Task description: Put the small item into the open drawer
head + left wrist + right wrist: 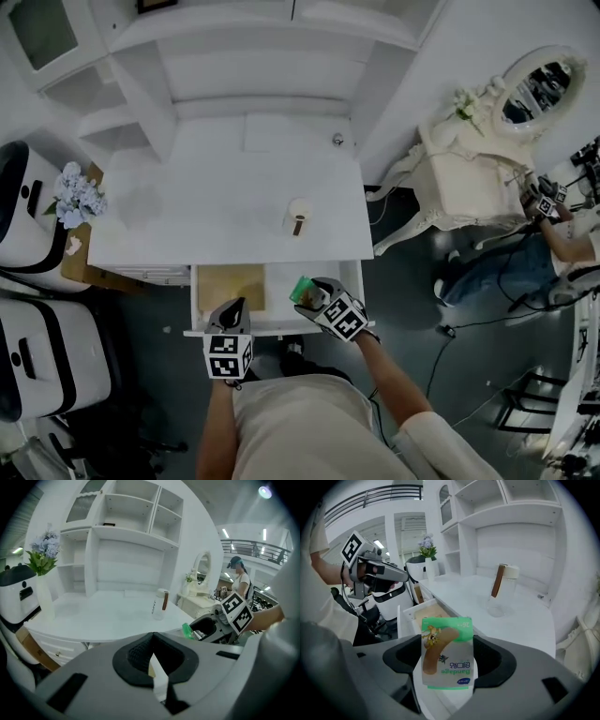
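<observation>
My right gripper (447, 665) is clenched on the bandage pack (446, 651), a green-edged flat pack pinched between both pads with its print upside down in the right gripper view. In the head view the right gripper (307, 292) holds the pack (300, 288) over the right half of the open drawer (230, 286), at 6 o'clock from the jar (298, 217) on the white desk (216, 187). I can't tell if the pack touches the drawer bottom. My left gripper (152, 660) has its pads pressed together on nothing. It sits at the drawer's front edge, at 8 o'clock from the pack (232, 317). The drawer's wooden bottom is bare on the left. Flowers (75, 192) stand at 9 o'clock of the desk.
</observation>
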The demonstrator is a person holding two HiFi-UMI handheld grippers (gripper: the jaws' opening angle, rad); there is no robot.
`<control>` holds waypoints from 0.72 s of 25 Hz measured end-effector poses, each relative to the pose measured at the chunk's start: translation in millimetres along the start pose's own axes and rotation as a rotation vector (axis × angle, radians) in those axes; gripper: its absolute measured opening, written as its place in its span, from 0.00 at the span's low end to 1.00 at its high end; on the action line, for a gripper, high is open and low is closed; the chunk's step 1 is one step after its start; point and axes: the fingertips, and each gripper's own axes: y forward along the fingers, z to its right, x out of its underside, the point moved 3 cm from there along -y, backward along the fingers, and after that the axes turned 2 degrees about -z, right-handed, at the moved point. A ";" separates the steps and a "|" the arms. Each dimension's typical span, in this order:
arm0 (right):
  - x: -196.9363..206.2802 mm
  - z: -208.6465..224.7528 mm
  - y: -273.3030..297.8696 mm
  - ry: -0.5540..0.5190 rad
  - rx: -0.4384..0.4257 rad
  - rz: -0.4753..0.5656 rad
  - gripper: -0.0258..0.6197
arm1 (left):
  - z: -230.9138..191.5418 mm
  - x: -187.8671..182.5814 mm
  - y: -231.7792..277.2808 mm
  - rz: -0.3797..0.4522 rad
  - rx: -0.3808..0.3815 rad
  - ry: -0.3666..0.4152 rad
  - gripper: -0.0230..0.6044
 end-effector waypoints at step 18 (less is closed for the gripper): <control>4.6 15.8 40.2 -0.154 -0.102 -0.167 0.60 | 16.6 19.9 20.1 -0.085 0.083 0.008 0.06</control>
